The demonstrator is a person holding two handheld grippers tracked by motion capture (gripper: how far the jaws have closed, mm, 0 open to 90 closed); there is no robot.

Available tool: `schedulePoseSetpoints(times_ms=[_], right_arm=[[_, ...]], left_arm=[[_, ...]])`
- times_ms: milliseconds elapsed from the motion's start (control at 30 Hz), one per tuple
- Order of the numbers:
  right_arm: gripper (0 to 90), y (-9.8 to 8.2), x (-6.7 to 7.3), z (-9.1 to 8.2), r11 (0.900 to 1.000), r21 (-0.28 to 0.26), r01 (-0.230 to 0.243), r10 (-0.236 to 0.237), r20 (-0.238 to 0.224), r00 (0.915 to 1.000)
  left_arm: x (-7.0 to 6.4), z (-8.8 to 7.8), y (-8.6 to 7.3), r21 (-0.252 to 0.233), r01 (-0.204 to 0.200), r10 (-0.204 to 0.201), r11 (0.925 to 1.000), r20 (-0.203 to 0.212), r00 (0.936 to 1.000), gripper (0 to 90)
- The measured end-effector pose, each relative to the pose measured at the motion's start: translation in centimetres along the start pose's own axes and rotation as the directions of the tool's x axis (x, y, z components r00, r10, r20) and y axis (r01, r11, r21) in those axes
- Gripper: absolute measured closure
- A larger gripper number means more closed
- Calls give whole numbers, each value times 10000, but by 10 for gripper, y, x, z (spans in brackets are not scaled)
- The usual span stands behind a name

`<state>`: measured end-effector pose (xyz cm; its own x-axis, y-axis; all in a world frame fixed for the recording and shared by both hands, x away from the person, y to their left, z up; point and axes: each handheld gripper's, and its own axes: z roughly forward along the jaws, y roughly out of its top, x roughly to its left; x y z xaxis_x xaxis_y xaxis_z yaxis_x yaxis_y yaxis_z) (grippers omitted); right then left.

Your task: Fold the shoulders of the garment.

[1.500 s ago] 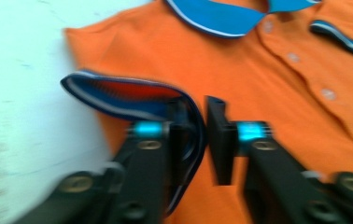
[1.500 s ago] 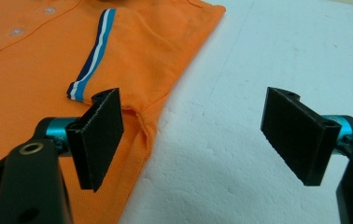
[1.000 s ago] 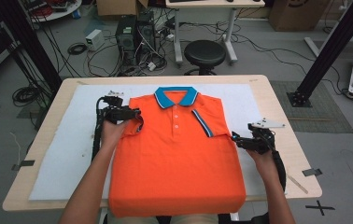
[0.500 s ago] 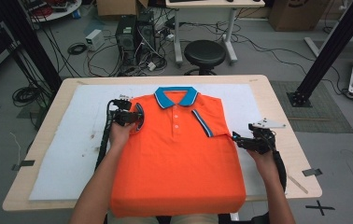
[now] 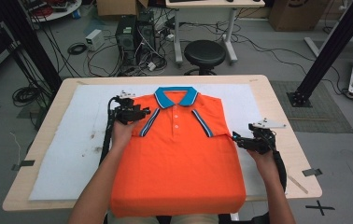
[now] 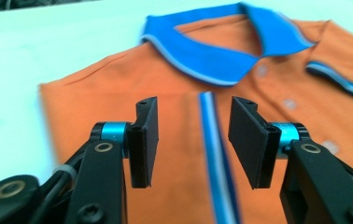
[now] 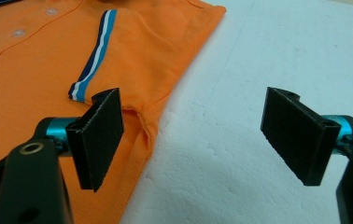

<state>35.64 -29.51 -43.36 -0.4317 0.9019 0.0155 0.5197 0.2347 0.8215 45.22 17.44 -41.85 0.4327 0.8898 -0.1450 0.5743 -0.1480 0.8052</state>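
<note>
An orange polo shirt with a blue collar lies flat on the white foam sheet, both sleeves folded in over the chest. My left gripper hovers over the left shoulder and the folded sleeve. Its jaws have just been opening and grip nothing. In the left gripper view, the left gripper points at the sleeve's striped cuff, which lies flat beyond it. My right gripper stands wide open at the shirt's right edge. In its own view the right gripper straddles that edge, one jaw over orange cloth and one over foam.
The foam sheet covers most of the wooden table. A black stool and cables stand on the floor behind the far edge. A piece of tape marks the table's right front corner.
The left gripper shifted a little toward the collar, closed, then opened again. The left sleeve's striped cuff now lies uncovered on the chest. The right gripper has stayed put.
</note>
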Motion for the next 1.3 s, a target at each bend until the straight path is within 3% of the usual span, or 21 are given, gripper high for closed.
schedulePoseSetpoints(times_ms=[67, 100, 200, 267, 333, 367, 433, 567, 600, 667, 700, 733, 767, 800, 833, 867, 900, 1000, 1100, 1300], right_arm=[[215, -1, 0, 0, 10000, 17, -23, 23, 13, 10000], [215, -1, 0, 0, 10000, 17, -23, 23, 13, 10000], [216, -1, 0, 0, 10000, 12, -22, 22, 4, 10000], [216, -1, 0, 0, 10000, 24, 8, -8, 5, 10000], [216, 0, 1, 1, 10000, 30, 3, -3, -4, 10000], [216, 0, 1, 1, 10000, 30, 3, -3, -4, 10000], [216, 0, 2, 2, 10000, 37, 26, -26, -3, 10000], [216, 1, 4, 3, 10000, 44, 39, -39, -72, 10000], [216, 2, 5, 3, 10000, 49, 41, -40, -85, 10000], [215, 1, 7, 4, 9999, 97, 96, -95, -148, 9998], [215, 1, 7, 4, 9999, 97, 96, -95, -148, 9998], [215, 0, 9, 4, 9998, 111, 148, -146, -152, 9998], [215, 0, 10, 3, 9998, 110, 156, -155, -169, 9997], [215, -1, 10, 2, 9998, 109, 186, -184, -200, 9996], [215, -1, 10, 2, 9998, 109, 186, -184, -200, 9996], [215, -1, 12, 1, 9993, 87, 359, -357, -221, 9991], [215, -1, 13, -1, 9989, 86, 456, -454, -253, 9986], [214, -3, 16, -4, 9987, 117, 503, -498, -362, 9981], [214, -4, 16, -7, 9988, 42, 490, -488, -433, 9979], [214, -4, 16, -8, 9986, 69, 517, -514, -437, 9977]], left_arm=[[7, -3, -5, 329, -115, 131, 9994, -483, 9987, 527], [7, -3, -5, 329, -115, 131, 9994, -483, 9987, 527], [14, -5, -14, 664, -141, 207, 9977, -1005, 9947, 526], [18, -6, -21, 911, -217, 336, 9956, -1307, 9908, 522], [22, -6, -30, 1338, -381, 623, 9903, -1812, 9815, 519], [22, -6, -30, 1338, -381, 623, 9903, -1812, 9815, 519], [25, -6, -34, 1629, -582, 922, 9849, -2101, 9733, 520], [26, -9, -38, 1387, -615, 907, 9884, -2158, 9722, 505], [27, -11, -38, 1249, -547, 801, 9907, -2087, 9747, 488], [30, -16, -41, 632, -147, 251, 9979, -1675, 9856, 383], [31, -19, -42, 320, 49, 1, 9995, -1526, 9883, 383], [34, -28, -46, -323, 382, -414, 9988, -1059, 9935, 288], [34, -28, -46, -323, 382, -414, 9988, -1059, 9935, 259], [34, -38, -51, -859, 622, -692, 9944, -811, 9943, 227], [34, -38, -51, -859, 622, -692, 9944, -811, 9943, 210], [34, -48, -55, -1411, 594, -661, 9882, -430, 9969, 210], [34, -48, -55, -1411, 594, -661, 9882, -430, 9969, 210], [31, -62, -59, -2096, 388, -473, 9770, -354, 9983, 210], [29, -68, -62, -2265, 75, -154, 9740, -330, 9993, 213], [29, -69, -64, -2328, 45, -97, 9725, -216, 9997, 213]])
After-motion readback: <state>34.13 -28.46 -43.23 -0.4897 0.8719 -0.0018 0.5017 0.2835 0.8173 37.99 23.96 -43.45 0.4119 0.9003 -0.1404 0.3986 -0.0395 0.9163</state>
